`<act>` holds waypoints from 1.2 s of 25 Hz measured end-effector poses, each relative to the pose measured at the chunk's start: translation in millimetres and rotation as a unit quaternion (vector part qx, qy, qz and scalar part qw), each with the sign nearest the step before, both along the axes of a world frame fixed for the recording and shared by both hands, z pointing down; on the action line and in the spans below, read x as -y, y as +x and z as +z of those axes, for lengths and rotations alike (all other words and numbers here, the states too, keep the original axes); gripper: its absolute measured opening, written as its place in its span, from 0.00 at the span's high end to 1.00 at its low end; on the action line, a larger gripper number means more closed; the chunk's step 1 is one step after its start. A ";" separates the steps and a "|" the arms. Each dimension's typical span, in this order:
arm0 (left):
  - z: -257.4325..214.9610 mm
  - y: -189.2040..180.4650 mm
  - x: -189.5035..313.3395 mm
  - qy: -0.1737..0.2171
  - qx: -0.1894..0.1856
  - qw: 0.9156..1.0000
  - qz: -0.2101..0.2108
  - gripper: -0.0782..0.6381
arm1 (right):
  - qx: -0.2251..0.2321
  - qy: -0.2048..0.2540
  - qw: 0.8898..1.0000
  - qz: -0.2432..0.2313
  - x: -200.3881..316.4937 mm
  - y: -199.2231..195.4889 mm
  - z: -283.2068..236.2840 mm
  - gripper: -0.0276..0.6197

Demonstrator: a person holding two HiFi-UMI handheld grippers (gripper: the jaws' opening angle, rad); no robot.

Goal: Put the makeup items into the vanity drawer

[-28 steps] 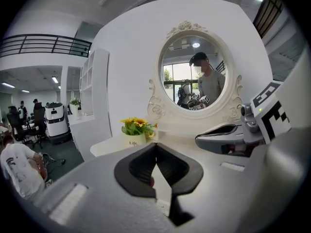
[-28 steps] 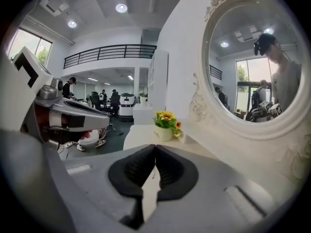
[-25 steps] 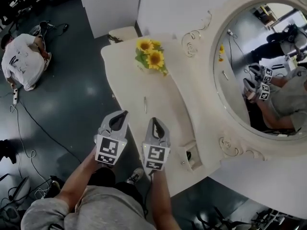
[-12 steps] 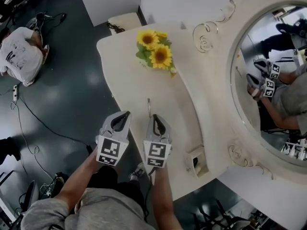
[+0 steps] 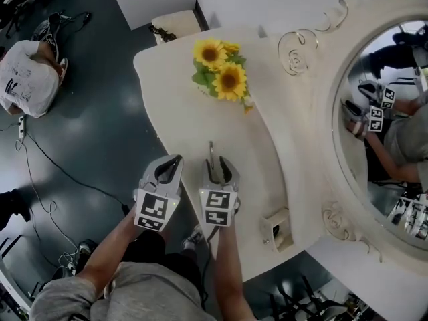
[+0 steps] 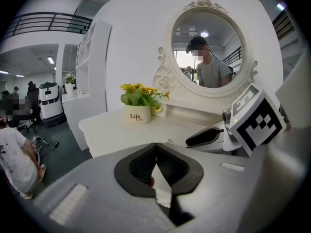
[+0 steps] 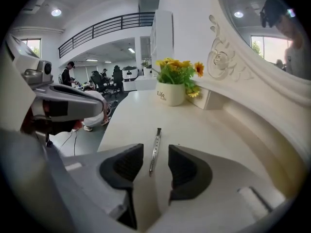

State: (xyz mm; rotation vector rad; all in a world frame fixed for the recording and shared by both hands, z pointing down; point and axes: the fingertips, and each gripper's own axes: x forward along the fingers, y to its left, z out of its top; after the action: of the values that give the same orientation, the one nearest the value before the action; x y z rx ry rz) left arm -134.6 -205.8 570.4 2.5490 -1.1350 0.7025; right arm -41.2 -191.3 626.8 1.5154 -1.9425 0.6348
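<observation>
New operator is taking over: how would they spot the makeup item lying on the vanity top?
Find the cream vanity top below the oval mirror, with a pot of sunflowers at its back. Nearer the front edge lies a slim silver stick, pointing toward the flowers. It is the only thin thing lying flat there.

Small white ceramic pot (image 6: 138, 117) holding yellow sunflowers (image 6: 141, 92), on cream bench (image 6: 109, 130): dark print "Life", smaller "Life" beneath; same pot (image 7: 170, 94) in right gripper view, print only partly legible
</observation>
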 end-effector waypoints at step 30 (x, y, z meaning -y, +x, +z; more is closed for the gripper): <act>-46.8 26.8 -18.9 0.031 -0.016 0.999 0.028 0.88 | -0.028 0.023 0.999 0.030 -35.4 33.1 -57.1 0.91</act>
State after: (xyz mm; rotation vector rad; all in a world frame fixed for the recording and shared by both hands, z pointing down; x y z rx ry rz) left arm -107.8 -187.0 523.6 2.6432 -1.0944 0.6476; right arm -8.0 -155.9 569.7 1.6086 -1.8883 0.5708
